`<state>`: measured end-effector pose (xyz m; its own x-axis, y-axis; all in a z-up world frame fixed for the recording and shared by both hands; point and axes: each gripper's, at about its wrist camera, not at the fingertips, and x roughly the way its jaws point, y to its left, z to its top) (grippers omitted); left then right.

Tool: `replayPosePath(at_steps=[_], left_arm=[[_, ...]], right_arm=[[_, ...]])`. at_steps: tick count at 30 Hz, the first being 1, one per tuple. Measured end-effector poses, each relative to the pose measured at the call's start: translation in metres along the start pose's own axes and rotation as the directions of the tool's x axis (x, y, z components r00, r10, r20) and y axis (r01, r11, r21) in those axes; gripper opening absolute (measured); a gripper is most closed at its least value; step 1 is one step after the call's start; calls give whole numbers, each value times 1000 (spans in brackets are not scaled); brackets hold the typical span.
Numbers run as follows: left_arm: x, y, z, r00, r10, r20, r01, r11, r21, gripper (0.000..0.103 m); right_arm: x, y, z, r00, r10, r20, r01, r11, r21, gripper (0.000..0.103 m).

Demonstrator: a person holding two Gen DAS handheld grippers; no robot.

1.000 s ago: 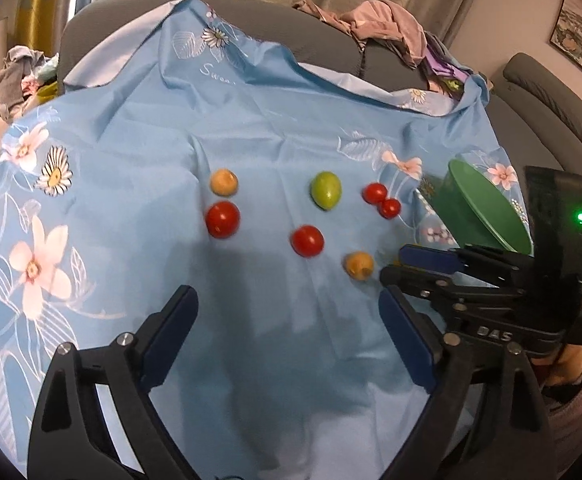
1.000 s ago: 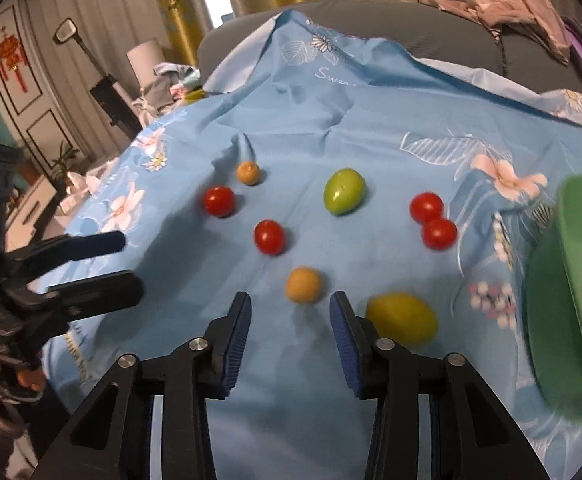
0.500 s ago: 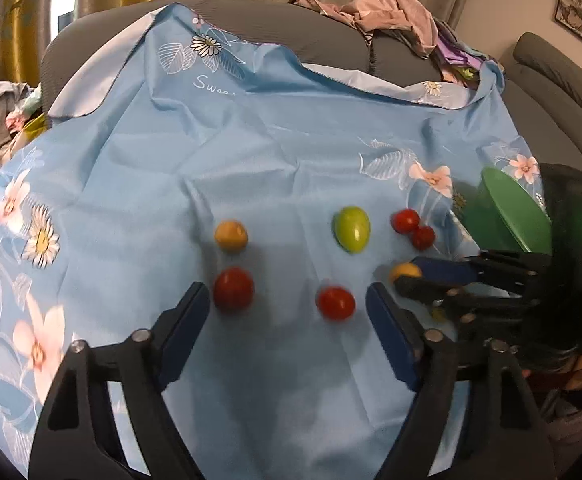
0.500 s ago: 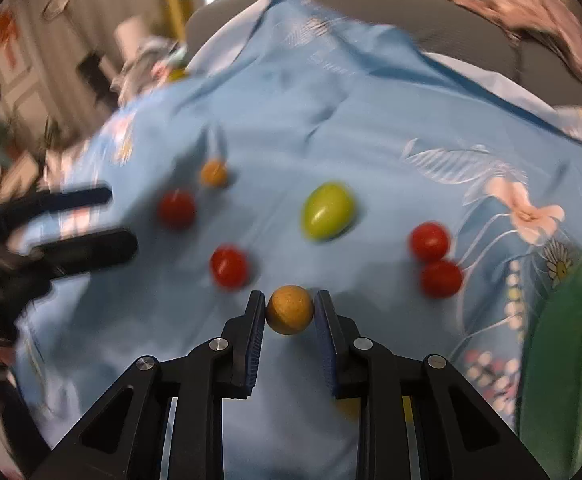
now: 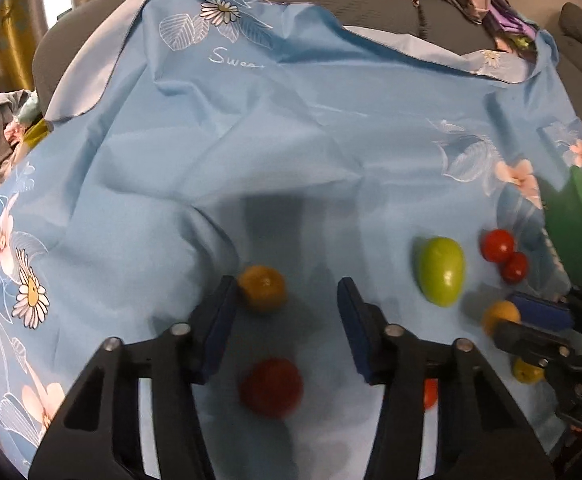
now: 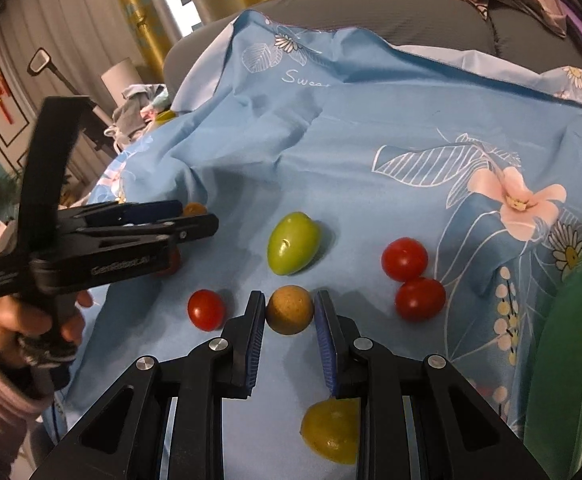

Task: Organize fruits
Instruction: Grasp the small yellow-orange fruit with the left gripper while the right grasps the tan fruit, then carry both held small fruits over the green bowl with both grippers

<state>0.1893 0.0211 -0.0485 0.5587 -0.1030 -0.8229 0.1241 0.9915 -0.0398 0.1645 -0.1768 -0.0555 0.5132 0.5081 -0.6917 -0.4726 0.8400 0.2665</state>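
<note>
The right gripper (image 6: 289, 312) has closed its jaws on the tan fruit (image 6: 289, 309) beside the green fruit (image 6: 293, 242), ready to lift, while the left gripper (image 5: 287, 300), jaws apart, has dropped over the orange fruit (image 5: 261, 288).

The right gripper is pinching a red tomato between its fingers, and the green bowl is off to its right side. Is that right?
Not quite. In the right wrist view, the right gripper has a round tan-orange fruit between its fingers, not a red tomato. The nearest red tomato lies on the blue cloth just left of the fingers. The green bowl is indeed off to the right.
</note>
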Motion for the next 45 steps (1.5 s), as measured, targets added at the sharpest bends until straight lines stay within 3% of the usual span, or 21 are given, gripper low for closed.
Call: replayPosePath(at_steps=[5, 7, 15, 30, 45], left_arm=[[14, 1, 5, 998, 42, -42, -41, 999, 14, 28], [17, 1, 5, 998, 34, -53, -33, 999, 7, 26], [2, -2, -6, 998, 21, -51, -20, 1000, 9, 26], [-92, -30, -40, 996, -58, 74, 56, 998, 21, 26], [-143, -48, -80, 990, -59, 125, 57, 998, 14, 26]], right_arm=[[2, -4, -1, 1000, 14, 8, -14, 1000, 14, 27], [1, -6, -2, 1000, 17, 13, -17, 1000, 19, 27], [-3, -10, -5, 1000, 10, 16, -10, 999, 33, 27], [-49, 8, -20, 998, 8, 61, -10, 1000, 27, 27], [-96, 40, -45, 996, 16, 91, -14, 1000, -16, 27]])
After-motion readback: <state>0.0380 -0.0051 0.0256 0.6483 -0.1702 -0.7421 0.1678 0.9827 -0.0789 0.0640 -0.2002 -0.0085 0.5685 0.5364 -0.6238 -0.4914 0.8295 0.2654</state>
